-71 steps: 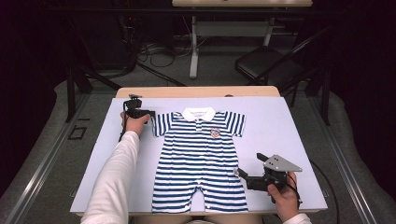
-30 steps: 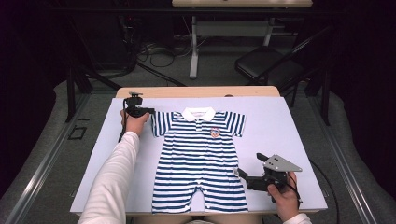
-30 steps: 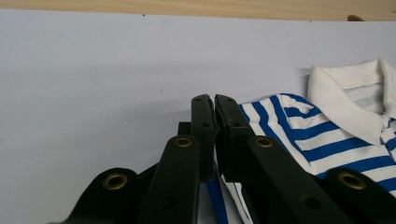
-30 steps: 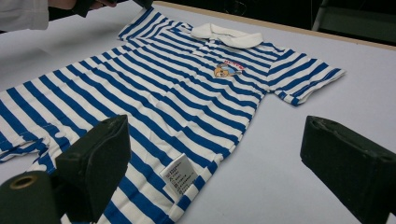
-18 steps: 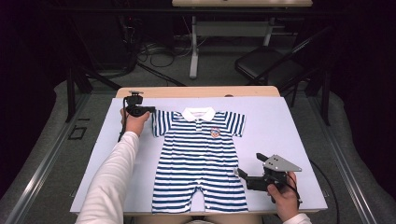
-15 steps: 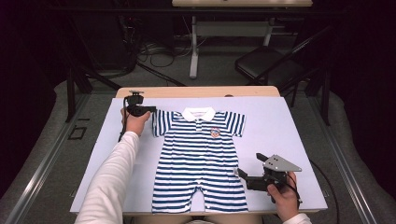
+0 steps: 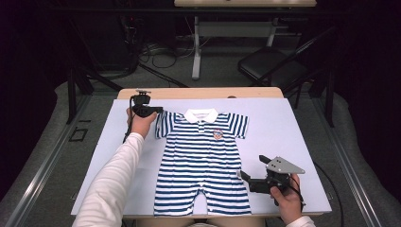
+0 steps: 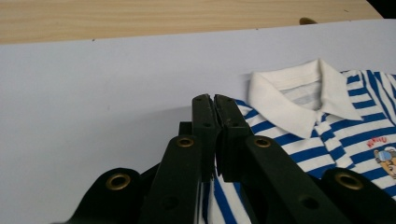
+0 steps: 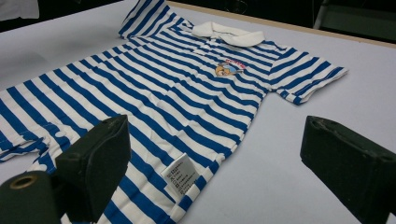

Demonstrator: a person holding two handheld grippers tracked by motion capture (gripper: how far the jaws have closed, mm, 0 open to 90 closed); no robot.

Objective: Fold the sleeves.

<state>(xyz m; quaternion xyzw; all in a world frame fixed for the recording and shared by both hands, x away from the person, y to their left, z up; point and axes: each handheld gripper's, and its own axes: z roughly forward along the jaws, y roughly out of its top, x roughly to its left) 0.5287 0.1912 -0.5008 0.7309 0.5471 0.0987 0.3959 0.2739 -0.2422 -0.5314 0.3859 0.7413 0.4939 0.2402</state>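
Observation:
A blue-and-white striped baby romper (image 7: 203, 161) with a white collar lies flat, face up, on the pale sheet. My left gripper (image 7: 153, 111) is at its left sleeve. In the left gripper view that gripper (image 8: 214, 100) is shut, with striped sleeve cloth (image 8: 212, 191) pinched between the jaws beside the collar (image 8: 299, 98). My right gripper (image 7: 246, 176) rests near the romper's right leg hem. Its jaws (image 9: 215, 135) stand wide open, with the romper's side edge (image 9: 187, 93) and a white care label (image 9: 181, 175) lying between them, untouched.
The pale sheet (image 7: 293, 127) covers a wooden table whose far edge (image 7: 198, 93) shows bare. Beyond the table stand a black chair (image 7: 269, 68) and desk legs with cables on the floor. Bare sheet lies on both sides of the romper.
My left hand has lifted a little with the sleeve edge in its jaws. The right gripper has kept still.

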